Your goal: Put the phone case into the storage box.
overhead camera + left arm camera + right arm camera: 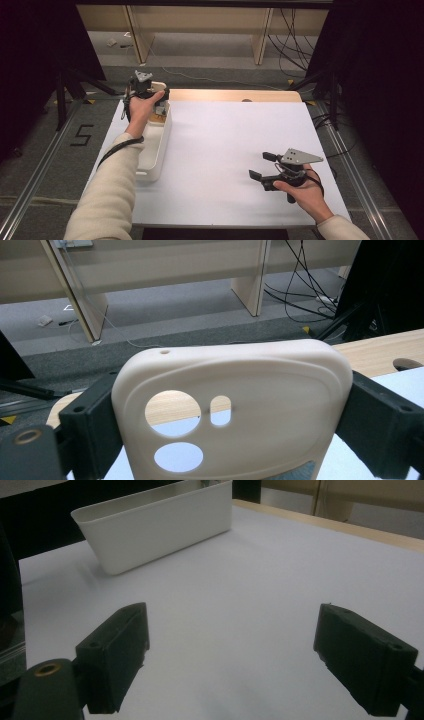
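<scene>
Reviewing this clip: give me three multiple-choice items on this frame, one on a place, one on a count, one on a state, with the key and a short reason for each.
1. Where does the white bin stand on the table?
A. along its left edge
B. at its centre
C. at its right edge

2. How many cut-out holes show in the cream phone case in the left gripper view?
A. one
B. three
C. five

3. How is the right gripper?
A. shut on the case
B. shut on nothing
C. open, holding nothing

Key: 1 A, the bin lies by the person's left forearm in the high view. 2 B, two round holes and one small slot. 3 C, its jaws stand wide apart over bare table in the right gripper view.
</scene>
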Demonstrator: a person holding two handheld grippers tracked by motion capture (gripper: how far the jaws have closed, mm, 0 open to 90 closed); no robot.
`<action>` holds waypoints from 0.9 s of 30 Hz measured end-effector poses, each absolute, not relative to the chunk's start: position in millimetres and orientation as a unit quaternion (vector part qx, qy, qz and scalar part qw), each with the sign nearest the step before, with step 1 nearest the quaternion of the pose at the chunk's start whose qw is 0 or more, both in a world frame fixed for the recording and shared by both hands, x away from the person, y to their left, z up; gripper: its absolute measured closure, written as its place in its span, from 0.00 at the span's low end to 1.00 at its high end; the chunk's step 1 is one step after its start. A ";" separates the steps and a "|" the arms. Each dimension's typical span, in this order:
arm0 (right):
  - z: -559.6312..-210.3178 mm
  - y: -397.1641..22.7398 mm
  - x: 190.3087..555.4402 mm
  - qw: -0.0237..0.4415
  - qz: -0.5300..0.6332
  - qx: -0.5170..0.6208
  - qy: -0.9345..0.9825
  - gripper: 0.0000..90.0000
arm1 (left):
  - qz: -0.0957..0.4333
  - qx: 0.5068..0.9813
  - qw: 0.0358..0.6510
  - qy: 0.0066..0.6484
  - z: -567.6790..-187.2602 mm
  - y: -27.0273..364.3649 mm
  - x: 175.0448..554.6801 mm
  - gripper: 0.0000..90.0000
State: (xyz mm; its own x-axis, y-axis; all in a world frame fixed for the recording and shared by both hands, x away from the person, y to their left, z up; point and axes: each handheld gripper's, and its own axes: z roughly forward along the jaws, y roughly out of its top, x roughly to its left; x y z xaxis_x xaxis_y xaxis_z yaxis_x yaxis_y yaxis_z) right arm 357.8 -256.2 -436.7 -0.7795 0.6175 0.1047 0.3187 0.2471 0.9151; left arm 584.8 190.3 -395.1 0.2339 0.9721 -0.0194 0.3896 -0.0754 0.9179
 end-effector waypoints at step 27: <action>-436.7 -256.3 357.8 0.140 0.534 0.301 0.777 0.17 | 0.330 0.658 0.428 0.524 -400.9 188.6 586.9 0.11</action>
